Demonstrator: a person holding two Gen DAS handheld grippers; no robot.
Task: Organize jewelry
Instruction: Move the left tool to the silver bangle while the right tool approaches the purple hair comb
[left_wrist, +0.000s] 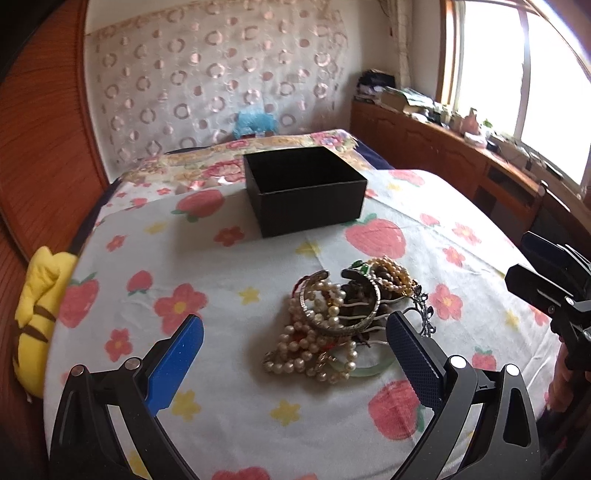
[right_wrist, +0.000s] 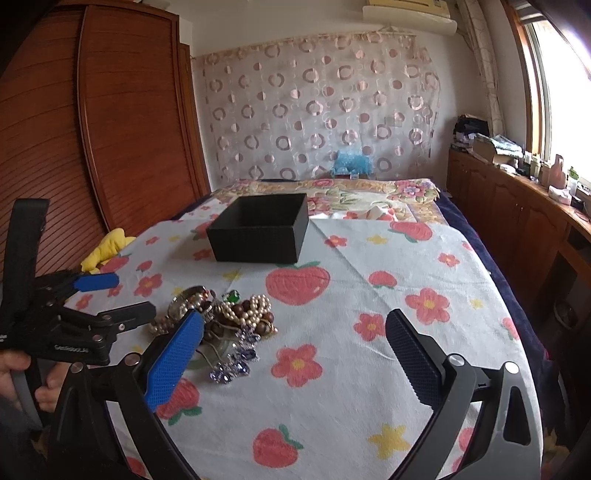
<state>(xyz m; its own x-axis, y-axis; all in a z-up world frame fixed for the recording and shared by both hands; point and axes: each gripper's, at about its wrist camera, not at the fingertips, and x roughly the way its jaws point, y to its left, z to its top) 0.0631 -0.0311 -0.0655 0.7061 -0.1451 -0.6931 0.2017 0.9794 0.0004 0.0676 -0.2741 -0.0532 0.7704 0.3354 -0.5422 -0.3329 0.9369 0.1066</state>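
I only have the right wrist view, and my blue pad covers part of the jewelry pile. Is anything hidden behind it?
Observer: Yes. A pale green bangle lies at the near edge of the jewelry pile, partly under a pearl strand.
Operator: What sits on top?
Observer: A silver cuff bracelet, resting over the pearls.
Operator: Is the left gripper lined up?
Observer: In the left wrist view, the pile lies just ahead of the left gripper, between its open jaws and closer to the right-hand one. Nothing is gripped.
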